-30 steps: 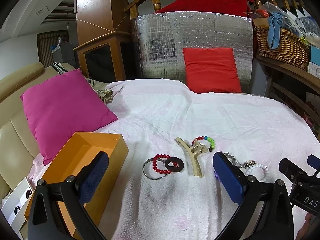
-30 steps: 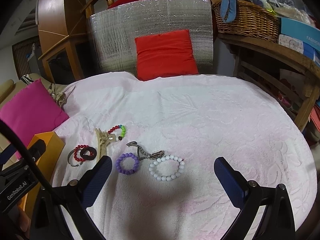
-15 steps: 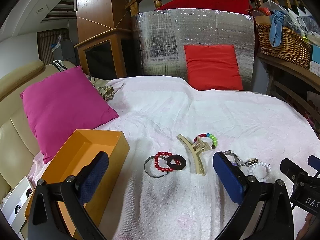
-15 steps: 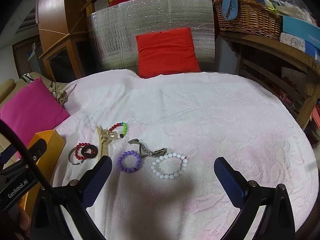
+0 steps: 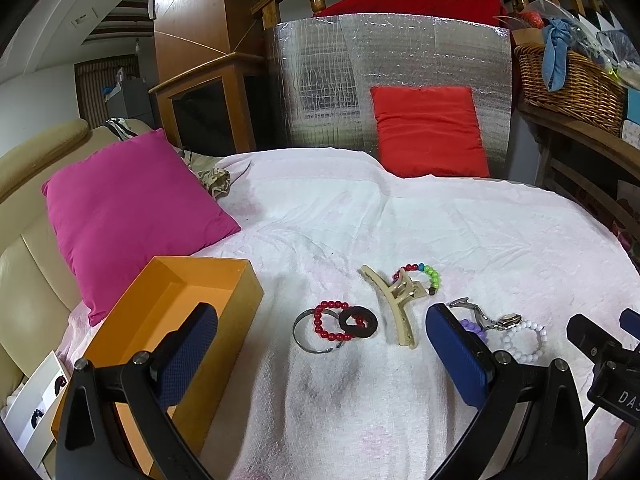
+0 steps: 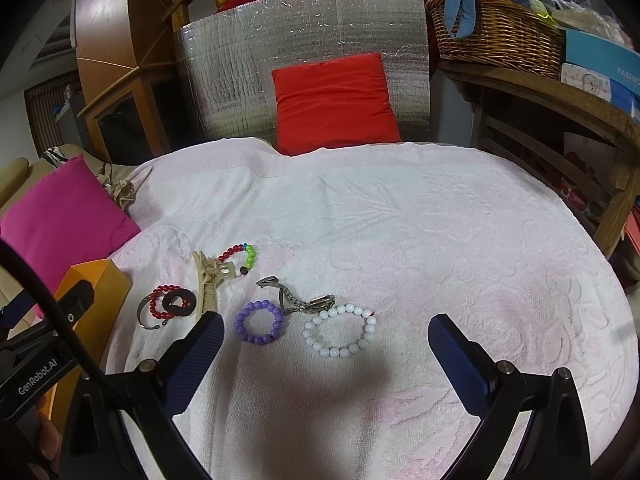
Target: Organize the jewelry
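Left wrist view: our left tongs (image 5: 316, 352) hang spread apart and empty.
Box: the orange box (image 5: 160, 320) lies at far left, nothing visible inside.
Cluster: the red bead bracelet (image 5: 330, 322) lies just ahead, nearer these tongs.
Clip: the beige hair clip (image 5: 394, 306) runs lengthwise away from us.
Right side: our right tongs (image 6: 324, 354) gape over the white bead bracelet (image 6: 340, 330).

Left wrist view: low over the pink-white towelled surface (image 5: 440, 220), facing the silver foil panel (image 5: 392, 80); open orange box (image 5: 168, 320) lower left. Right wrist view: further right, same heading. Shared: red square cushion (image 6: 334, 100), beige claw hair clip (image 6: 208, 284).
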`<state>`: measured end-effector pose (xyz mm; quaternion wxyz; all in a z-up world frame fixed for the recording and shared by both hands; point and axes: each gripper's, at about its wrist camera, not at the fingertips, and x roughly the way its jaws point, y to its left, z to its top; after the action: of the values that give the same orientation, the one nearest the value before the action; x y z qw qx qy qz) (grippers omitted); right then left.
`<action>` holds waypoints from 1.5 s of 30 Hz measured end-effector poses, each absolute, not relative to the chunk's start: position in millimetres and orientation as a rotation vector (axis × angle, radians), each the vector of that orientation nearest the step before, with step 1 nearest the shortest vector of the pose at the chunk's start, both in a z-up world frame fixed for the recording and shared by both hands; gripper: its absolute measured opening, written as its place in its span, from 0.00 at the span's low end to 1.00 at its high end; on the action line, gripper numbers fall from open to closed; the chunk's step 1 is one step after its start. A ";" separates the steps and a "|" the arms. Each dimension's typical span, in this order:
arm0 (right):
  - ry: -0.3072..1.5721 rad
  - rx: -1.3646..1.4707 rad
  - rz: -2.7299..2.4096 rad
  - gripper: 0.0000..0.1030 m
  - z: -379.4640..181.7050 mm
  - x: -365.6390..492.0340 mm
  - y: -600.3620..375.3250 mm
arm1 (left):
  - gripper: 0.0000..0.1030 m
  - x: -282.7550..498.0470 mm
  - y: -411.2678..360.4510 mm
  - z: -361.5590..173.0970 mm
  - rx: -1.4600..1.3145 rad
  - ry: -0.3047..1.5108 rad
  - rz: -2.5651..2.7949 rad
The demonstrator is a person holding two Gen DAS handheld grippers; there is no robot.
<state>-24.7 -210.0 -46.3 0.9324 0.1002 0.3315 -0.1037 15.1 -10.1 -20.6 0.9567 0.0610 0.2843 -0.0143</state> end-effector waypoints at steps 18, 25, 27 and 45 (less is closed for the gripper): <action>0.858 0.555 0.010 0.81 -84.7 22.3 -271.6 | 1.00 66.2 22.4 -72.0 0.126 0.800 -0.003; 0.948 0.636 -0.072 0.59 -112.4 35.1 -289.8 | 0.87 70.4 13.4 -81.4 0.128 0.829 -0.095; 0.971 0.604 -0.108 0.55 -116.9 39.2 -289.4 | 0.77 70.0 4.4 -82.6 0.138 0.838 -0.133; 0.934 0.355 -0.239 0.10 -112.9 37.9 -289.7 | 0.68 63.9 -94.6 -100.9 0.198 0.873 -0.436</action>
<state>37.9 -289.7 -112.9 0.8709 0.1697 0.4467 -0.1143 63.9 -94.6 -100.9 0.8786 0.0951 0.4187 -0.2091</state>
